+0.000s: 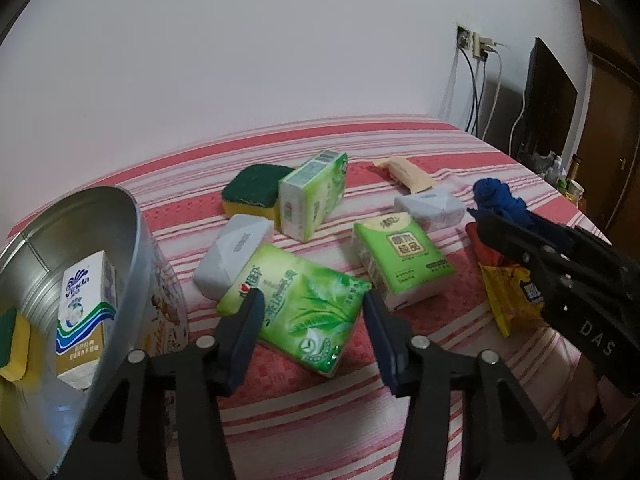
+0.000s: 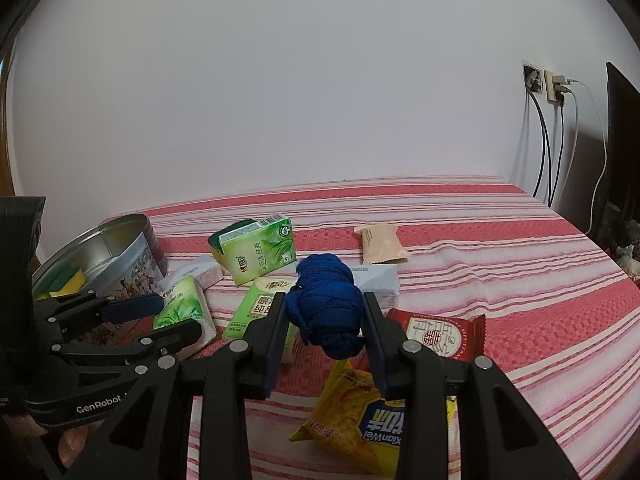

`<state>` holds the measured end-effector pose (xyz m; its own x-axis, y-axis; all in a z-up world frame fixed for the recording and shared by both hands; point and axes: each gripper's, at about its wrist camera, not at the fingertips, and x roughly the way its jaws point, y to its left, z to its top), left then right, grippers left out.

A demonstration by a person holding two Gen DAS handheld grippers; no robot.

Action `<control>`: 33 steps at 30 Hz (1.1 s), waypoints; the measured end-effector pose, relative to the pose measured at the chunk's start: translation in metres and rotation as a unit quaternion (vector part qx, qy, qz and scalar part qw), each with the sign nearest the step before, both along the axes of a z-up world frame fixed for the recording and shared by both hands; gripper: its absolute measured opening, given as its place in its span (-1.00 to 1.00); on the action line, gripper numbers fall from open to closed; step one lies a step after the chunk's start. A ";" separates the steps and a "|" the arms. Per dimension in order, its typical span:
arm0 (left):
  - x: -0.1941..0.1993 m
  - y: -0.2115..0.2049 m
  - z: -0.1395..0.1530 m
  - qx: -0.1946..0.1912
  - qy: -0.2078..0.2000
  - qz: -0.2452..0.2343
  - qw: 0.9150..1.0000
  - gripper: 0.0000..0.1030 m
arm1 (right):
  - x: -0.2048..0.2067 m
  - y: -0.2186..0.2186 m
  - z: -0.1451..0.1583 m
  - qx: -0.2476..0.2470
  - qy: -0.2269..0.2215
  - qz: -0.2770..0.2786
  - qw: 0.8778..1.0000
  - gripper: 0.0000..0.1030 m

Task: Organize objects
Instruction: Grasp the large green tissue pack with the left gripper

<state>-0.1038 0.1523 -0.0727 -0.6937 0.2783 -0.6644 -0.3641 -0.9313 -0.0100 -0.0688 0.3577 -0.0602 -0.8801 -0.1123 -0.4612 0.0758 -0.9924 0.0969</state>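
Observation:
A green tissue pack [image 1: 304,312] lies flat on the striped bed, beside a round metal tin [image 1: 132,208]. My left gripper [image 1: 312,300] hovers just over this pack with its fingers apart, one on each side, not pressing it. In the right wrist view the left gripper [image 2: 180,316] straddles the same pack [image 2: 182,308]. My right gripper [image 2: 325,300] is shut on a knotted blue cloth bundle [image 2: 326,300], held above the bed. The tin holds a white Vinda tissue pack [image 1: 86,312] and a yellow-green sponge [image 1: 12,340].
Strewn over the bed are a sponge [image 1: 252,192], an upright green tissue pack [image 1: 312,196], two white packs [image 1: 236,248], a light green pack [image 1: 404,256], a beige snack [image 1: 404,172], a yellow cracker packet [image 2: 356,412] and a red packet [image 2: 436,332]. A wall is behind, cables at right.

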 end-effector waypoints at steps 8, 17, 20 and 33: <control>-0.008 -0.016 -0.001 0.031 -0.018 0.007 0.999 0.20 | 0.000 0.001 0.000 -0.001 0.001 0.001 1.000 -0.25; -0.025 -0.013 -0.009 0.022 -0.061 -0.004 0.998 0.75 | -0.003 0.003 -0.001 0.008 0.000 0.003 1.000 -0.25; -0.031 -0.011 -0.012 0.022 -0.068 0.001 0.997 0.76 | -0.004 0.004 -0.001 0.008 0.001 0.002 1.000 -0.25; -0.031 -0.013 -0.011 0.032 -0.052 0.007 0.998 0.68 | -0.003 0.001 -0.002 0.007 0.003 0.000 1.000 -0.25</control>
